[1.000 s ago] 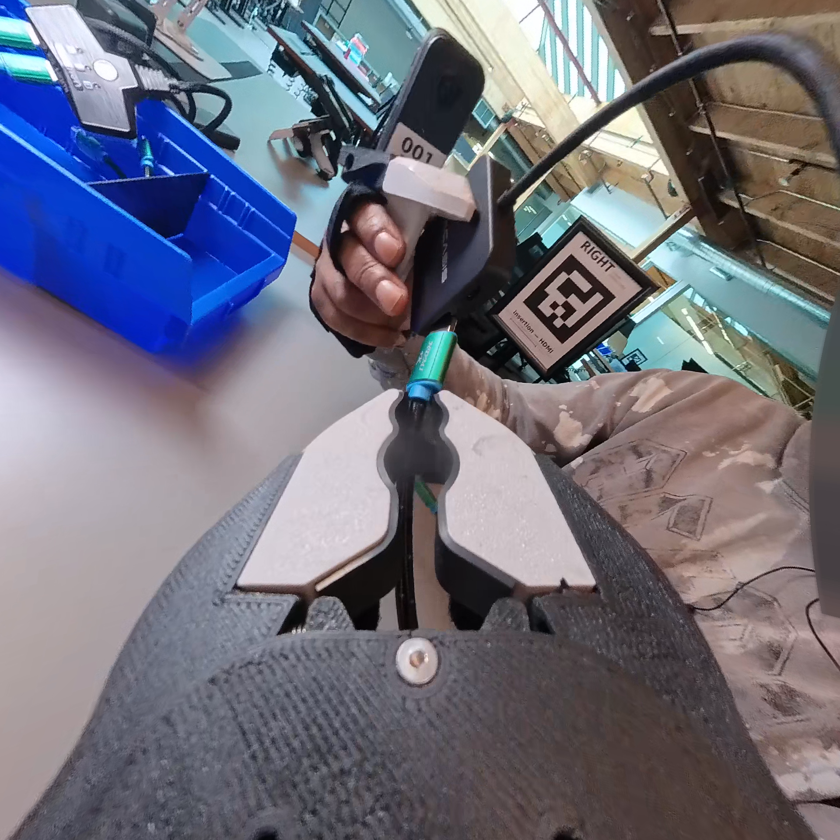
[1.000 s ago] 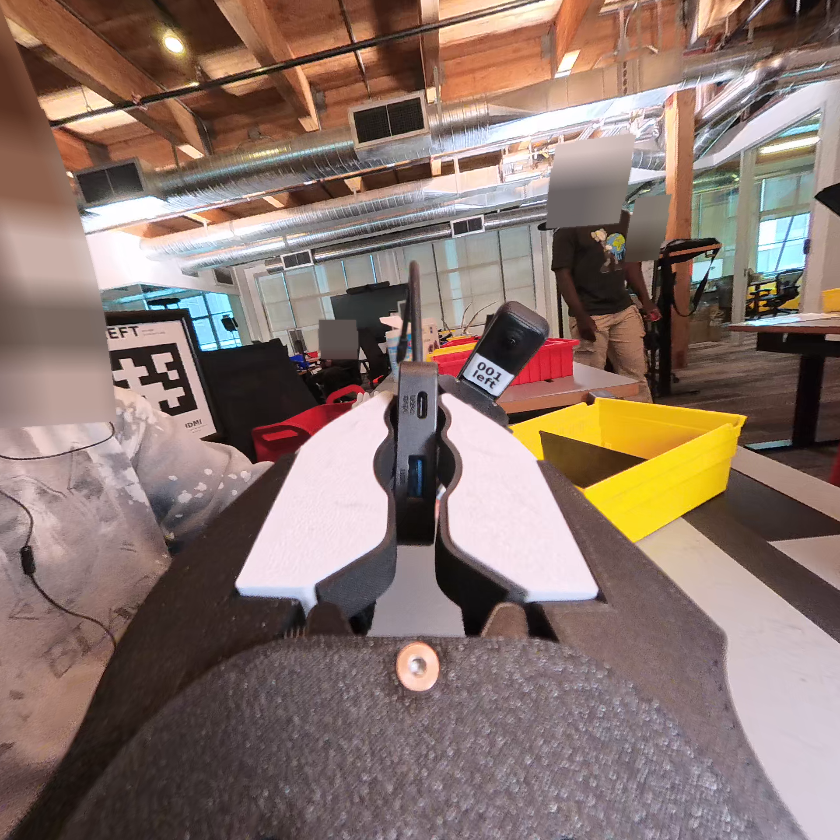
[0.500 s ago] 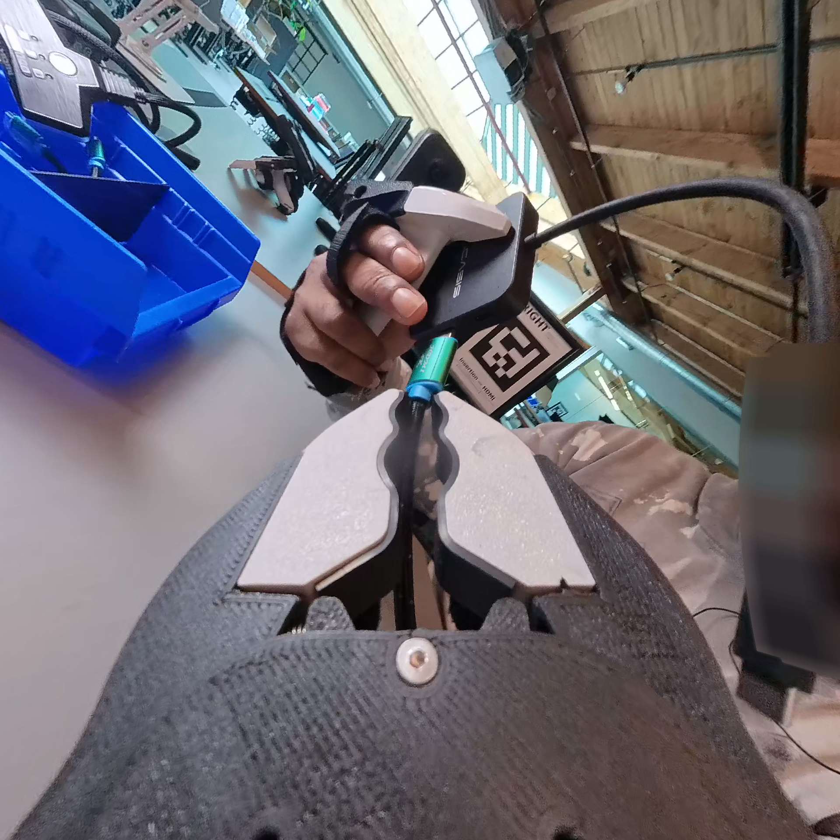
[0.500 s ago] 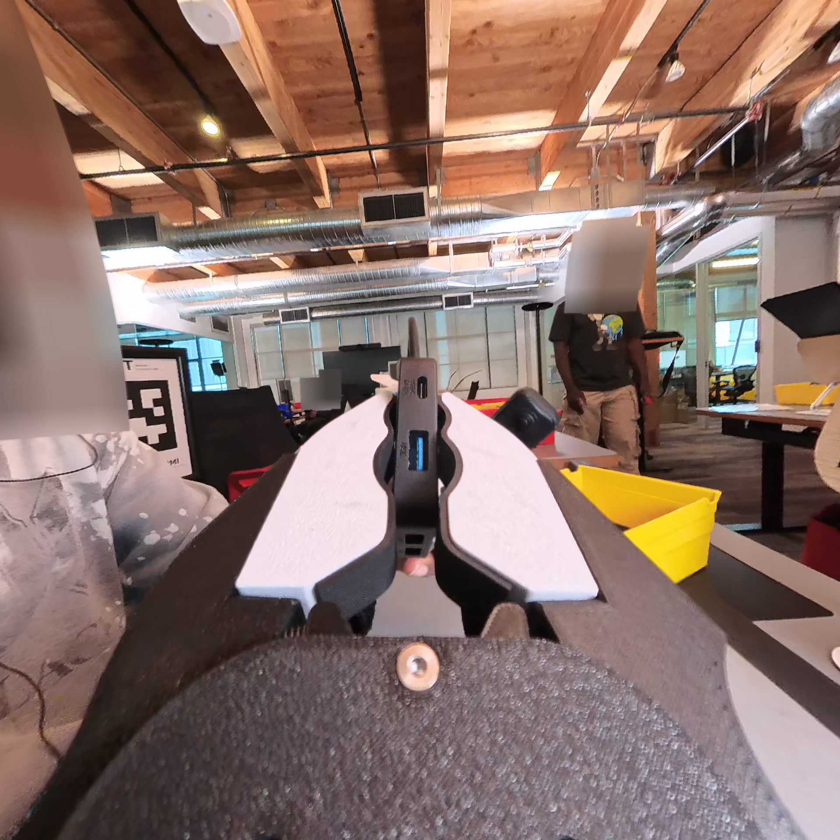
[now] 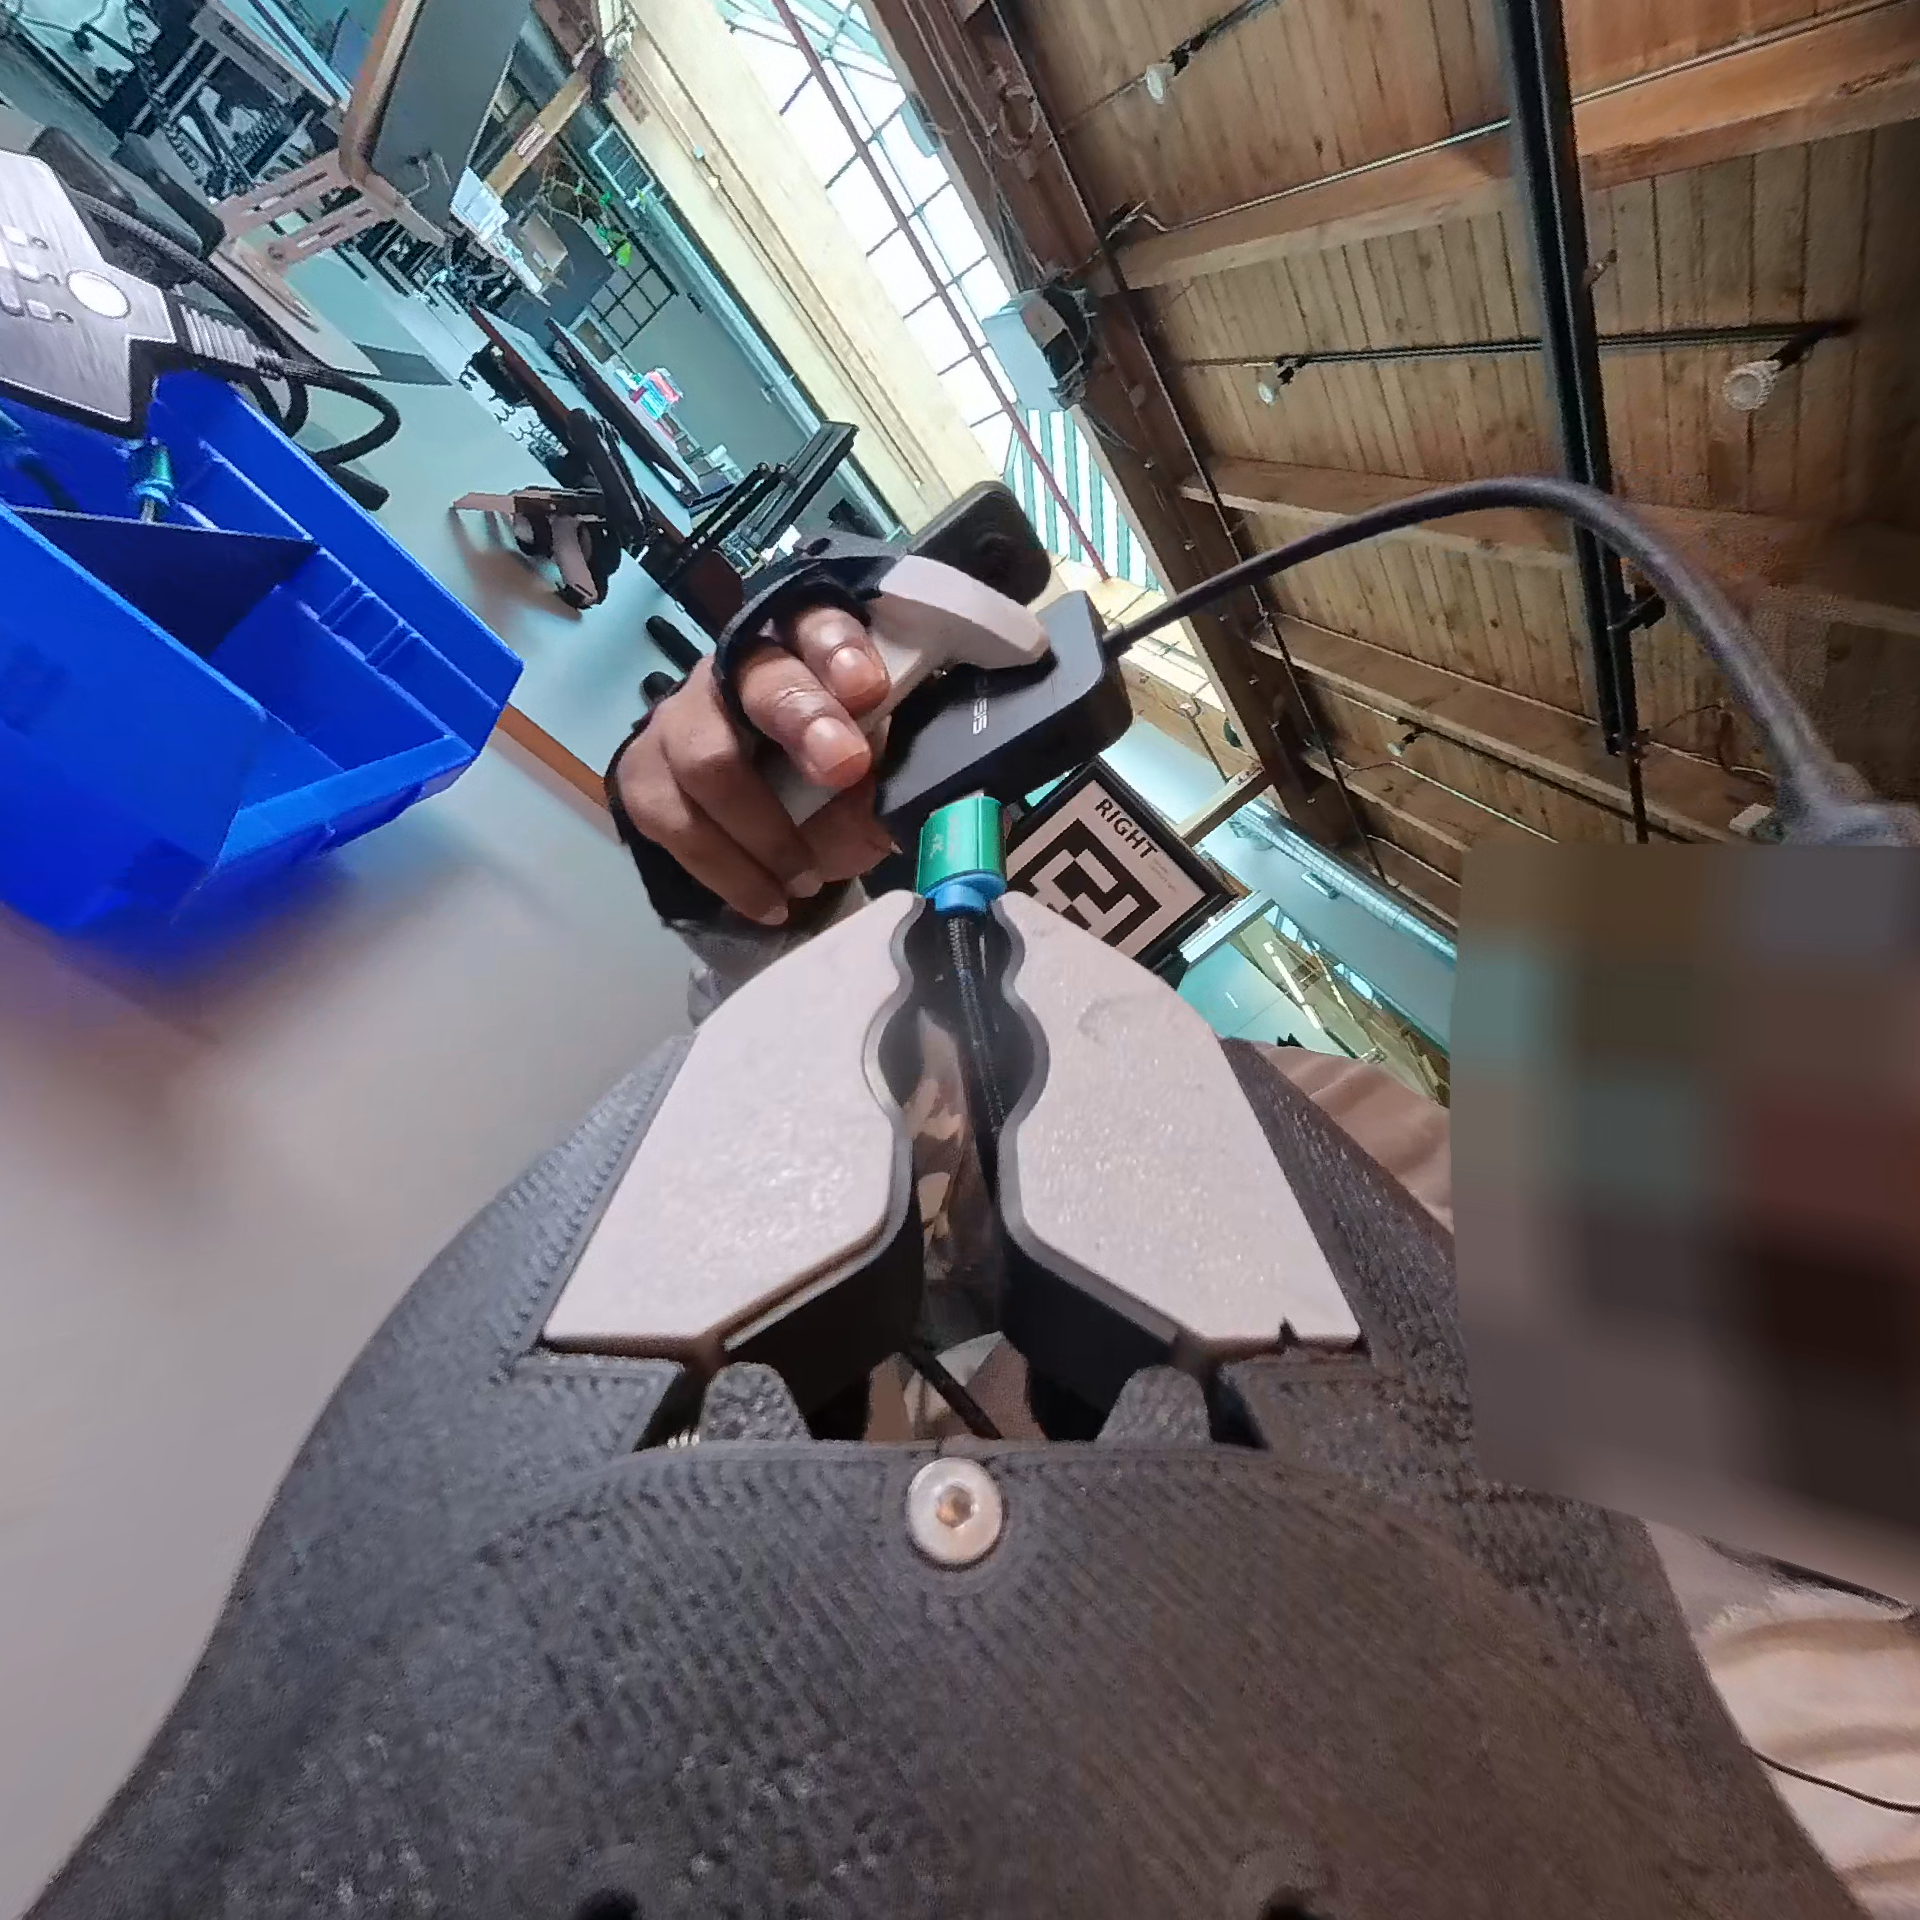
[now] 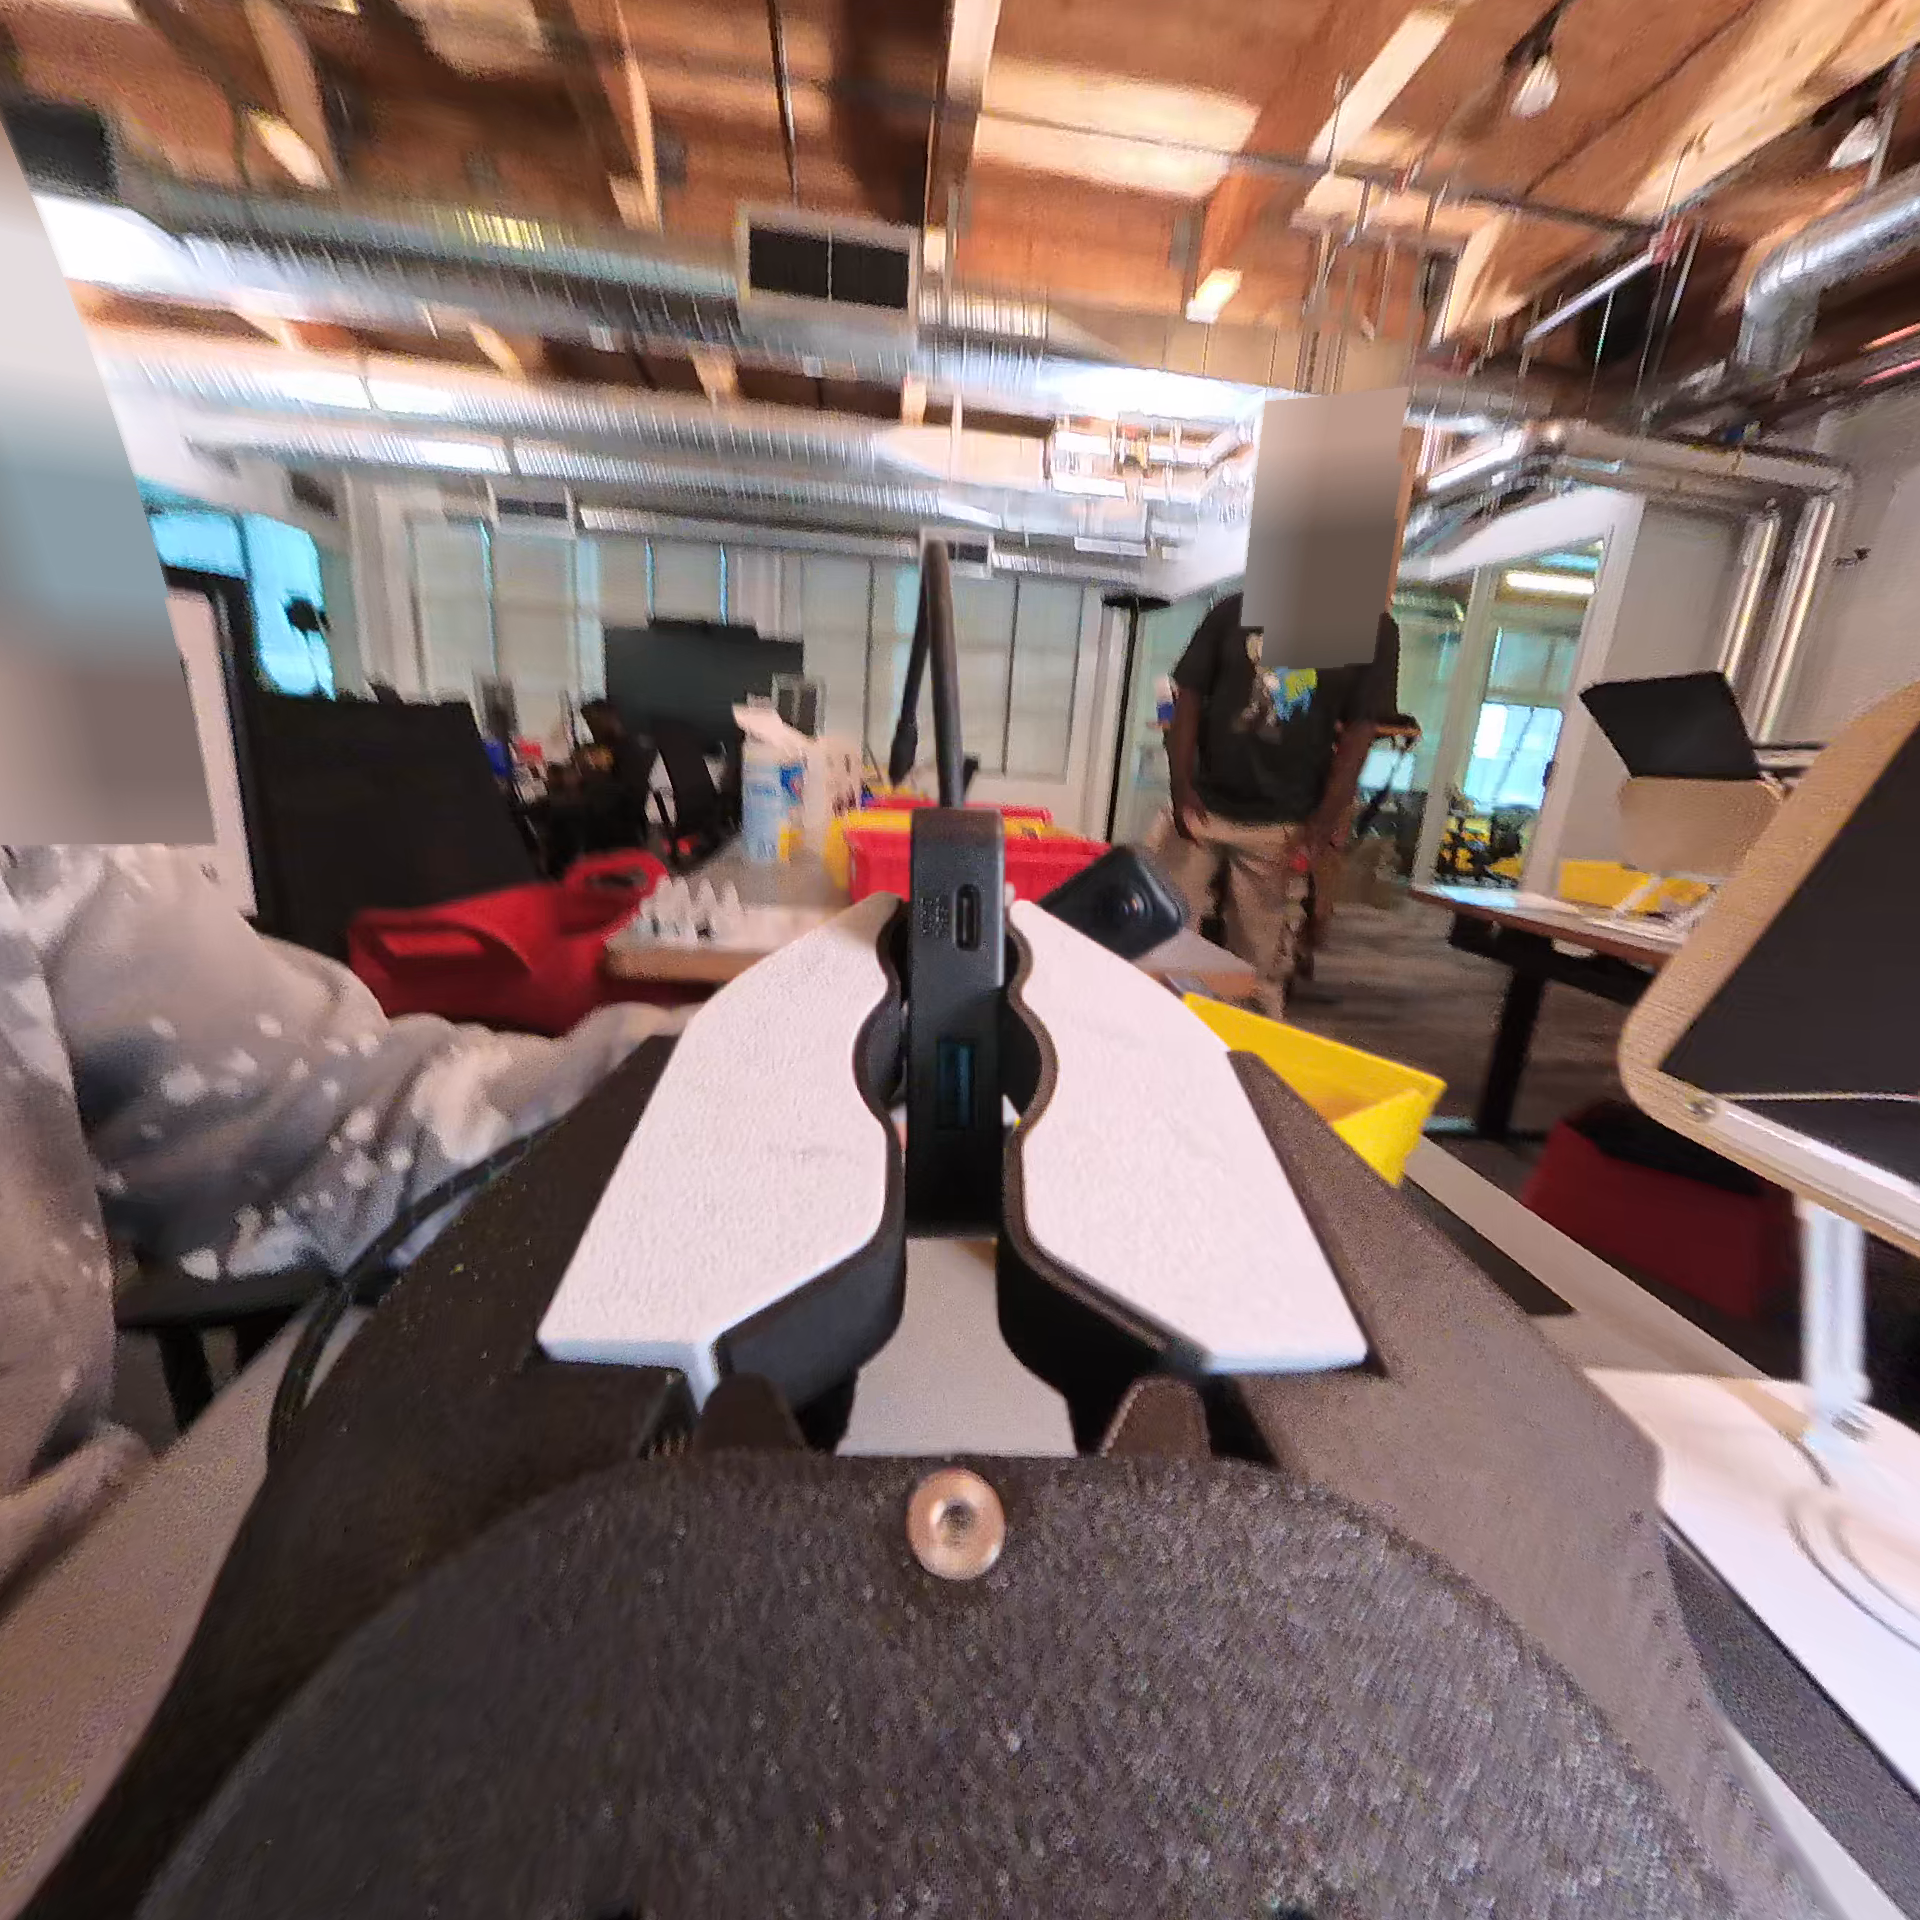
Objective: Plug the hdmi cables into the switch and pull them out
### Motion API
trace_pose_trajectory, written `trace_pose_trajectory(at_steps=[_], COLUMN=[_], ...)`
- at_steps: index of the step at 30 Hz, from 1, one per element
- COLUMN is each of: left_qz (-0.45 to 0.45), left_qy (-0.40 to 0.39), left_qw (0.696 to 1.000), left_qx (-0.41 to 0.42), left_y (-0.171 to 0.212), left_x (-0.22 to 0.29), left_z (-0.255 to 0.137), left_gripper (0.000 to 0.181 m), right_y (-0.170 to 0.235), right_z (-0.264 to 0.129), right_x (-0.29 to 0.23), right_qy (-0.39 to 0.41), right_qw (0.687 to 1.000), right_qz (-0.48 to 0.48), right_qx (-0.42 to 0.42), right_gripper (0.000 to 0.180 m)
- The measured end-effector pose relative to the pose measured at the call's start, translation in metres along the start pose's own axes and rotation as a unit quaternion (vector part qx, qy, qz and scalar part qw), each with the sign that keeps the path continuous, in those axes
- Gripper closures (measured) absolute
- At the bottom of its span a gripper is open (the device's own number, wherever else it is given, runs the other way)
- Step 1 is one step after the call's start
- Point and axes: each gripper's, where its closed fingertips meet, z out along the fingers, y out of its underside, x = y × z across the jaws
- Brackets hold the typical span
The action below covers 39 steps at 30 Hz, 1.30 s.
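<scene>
Above the blue bin [image 5: 260, 665], you hold both tools in the air. Your right gripper [image 6: 956, 1039] is clamped on the black switch [image 6: 956, 997], steadying it as an anchor. Your left gripper [image 5: 956, 925] pinches the cable [image 5: 977, 1049] just behind the green plug [image 5: 961, 847], which looks seated in the switch's edge.

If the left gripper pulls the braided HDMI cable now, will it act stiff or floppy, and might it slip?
The HDMI cable probably bends easily: its thin braided cord runs loosely between the left gripper fingers. It may slide, since the jaws stand slightly apart around the cord. The green plug looks rigid and sits against the black switch, likely a better hold.
</scene>
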Motion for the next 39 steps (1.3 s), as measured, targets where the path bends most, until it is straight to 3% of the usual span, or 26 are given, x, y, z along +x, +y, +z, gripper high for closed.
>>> trace_pose_trajectory(at_steps=[5, 12, 19, 22, 23, 29, 32, 39], left_qz=[0.005, 0.020, 0.012, 0.015, 0.028, 0.143, 0.199, 0.298], left_qy=[0.006, 0.029, 0.008, 0.044, 0.059, -0.038, -0.074, -0.159], left_qw=[1.000, 0.999, 1.000, 0.998, 0.998, 0.988, 0.976, 0.933], left_qx=[-0.008, -0.032, -0.028, -0.029, -0.026, -0.037, -0.042, -0.124], left_y=[0.002, 0.009, 0.011, 0.016, 0.015, 0.008, 0.003, 0.018], left_x=[0.006, 0.020, 0.013, 0.026, 0.033, 0.033, 0.036, 0.031], left_z=[0.001, 0.007, 0.013, 0.029, 0.028, 0.016, 0.005, -0.005], left_gripper=[0.171, 0.171, 0.172, 0.180, 0.180, 0.180, 0.160, 0.151], right_y=[0.016, 0.011, 0.014, 0.036, 0.036, 0.035, 0.027, 0.026], right_z=[0.005, 0.010, 0.007, 0.017, 0.020, 0.027, 0.021, 0.018], right_x=[-0.011, -0.028, -0.026, -0.041, -0.042, -0.042, -0.035, -0.027], right_qy=[-0.017, -0.084, -0.045, -0.087, -0.091, -0.108, -0.102, -0.087], right_qw=[0.996, 0.995, 0.992, 0.983, 0.986, 0.990, 0.992, 0.992], right_qz=[-0.026, 0.030, -0.056, -0.050, -0.041, 0.007, 0.031, 0.057], right_qx=[-0.080, -0.040, -0.105, -0.152, -0.134, -0.090, -0.063, -0.068], right_gripper=[0.165, 0.165, 0.165, 0.163, 0.165, 0.165, 0.165, 0.165])
